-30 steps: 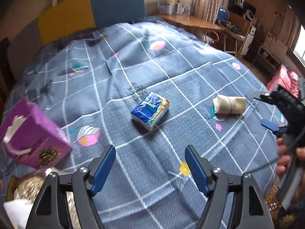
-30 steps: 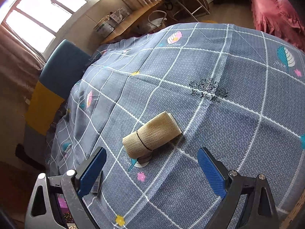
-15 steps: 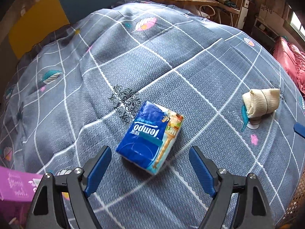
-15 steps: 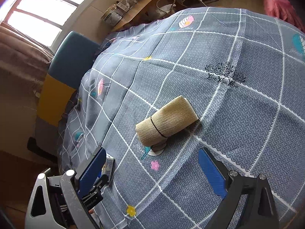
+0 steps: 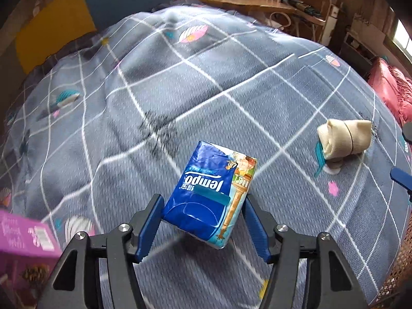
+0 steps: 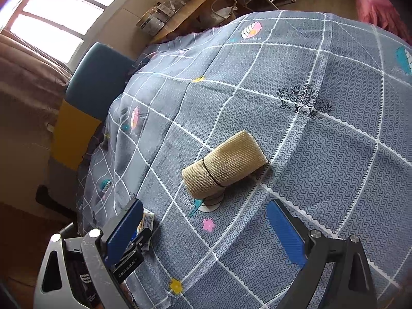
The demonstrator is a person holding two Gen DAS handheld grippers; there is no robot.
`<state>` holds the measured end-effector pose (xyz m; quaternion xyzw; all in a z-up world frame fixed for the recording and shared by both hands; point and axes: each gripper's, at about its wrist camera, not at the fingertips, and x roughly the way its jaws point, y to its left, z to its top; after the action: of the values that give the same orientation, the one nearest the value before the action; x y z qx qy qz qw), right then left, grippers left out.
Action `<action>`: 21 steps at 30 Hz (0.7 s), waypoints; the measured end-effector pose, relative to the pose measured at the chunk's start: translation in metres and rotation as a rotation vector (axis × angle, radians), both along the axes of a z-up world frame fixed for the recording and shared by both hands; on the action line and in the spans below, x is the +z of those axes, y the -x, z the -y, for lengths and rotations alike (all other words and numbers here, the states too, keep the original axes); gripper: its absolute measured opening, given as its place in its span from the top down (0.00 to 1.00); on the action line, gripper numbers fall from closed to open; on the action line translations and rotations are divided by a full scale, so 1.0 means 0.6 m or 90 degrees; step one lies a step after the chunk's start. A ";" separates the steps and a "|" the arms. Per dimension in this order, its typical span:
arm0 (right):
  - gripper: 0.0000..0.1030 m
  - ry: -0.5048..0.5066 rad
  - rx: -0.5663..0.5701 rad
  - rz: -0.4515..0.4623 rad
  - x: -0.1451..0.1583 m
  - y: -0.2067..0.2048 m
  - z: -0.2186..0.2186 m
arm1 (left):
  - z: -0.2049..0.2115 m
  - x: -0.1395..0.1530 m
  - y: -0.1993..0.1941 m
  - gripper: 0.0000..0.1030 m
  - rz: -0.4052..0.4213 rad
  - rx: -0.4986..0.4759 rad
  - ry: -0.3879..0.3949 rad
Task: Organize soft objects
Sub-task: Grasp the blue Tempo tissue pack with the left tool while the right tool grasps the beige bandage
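Observation:
My left gripper [image 5: 203, 221] is shut on a blue Tempo tissue pack [image 5: 209, 193] and holds it tilted just above the grey checked bedspread [image 5: 180, 77]. A beige rolled bandage [image 5: 345, 139] with a black band lies to the right on the bedspread. In the right wrist view this roll [image 6: 224, 162] lies ahead of my right gripper [image 6: 206, 229], which is open and empty. The tissue pack's edge [image 6: 148, 219] shows behind the right gripper's left finger.
A purple tissue box [image 5: 23, 242] stands at the left near the bed edge. A blue and yellow headboard [image 5: 90, 7] is at the far side. A wooden desk [image 5: 244, 0] and pink bedding [image 5: 391, 90] lie beyond the bed.
My left gripper moved forward onto the tissue pack, closed on it and lifted it off the bedspread. My right gripper came a little closer to the bandage roll and stayed open.

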<state>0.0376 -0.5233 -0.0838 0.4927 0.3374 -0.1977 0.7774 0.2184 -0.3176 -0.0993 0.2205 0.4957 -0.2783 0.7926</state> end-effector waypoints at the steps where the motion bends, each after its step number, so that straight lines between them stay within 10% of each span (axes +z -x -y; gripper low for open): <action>1: 0.05 0.000 0.000 -0.002 0.000 0.000 0.000 | -0.006 0.002 0.012 0.38 -0.001 0.014 -0.006; 9: 0.05 0.023 0.029 -0.024 0.010 -0.006 0.000 | -0.070 0.025 0.134 0.39 -0.020 0.075 0.040; 15: 0.01 0.173 0.105 -0.072 0.050 -0.066 0.043 | -0.111 0.037 0.227 0.38 0.016 0.049 0.059; 21: 0.01 0.137 0.138 -0.137 -0.004 -0.118 0.088 | -0.149 0.015 0.265 0.38 0.001 0.043 0.058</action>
<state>0.1083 -0.5763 -0.0860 0.3433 0.4466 -0.1992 0.8019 0.0595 -0.2281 -0.0902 0.1679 0.4891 -0.2736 0.8110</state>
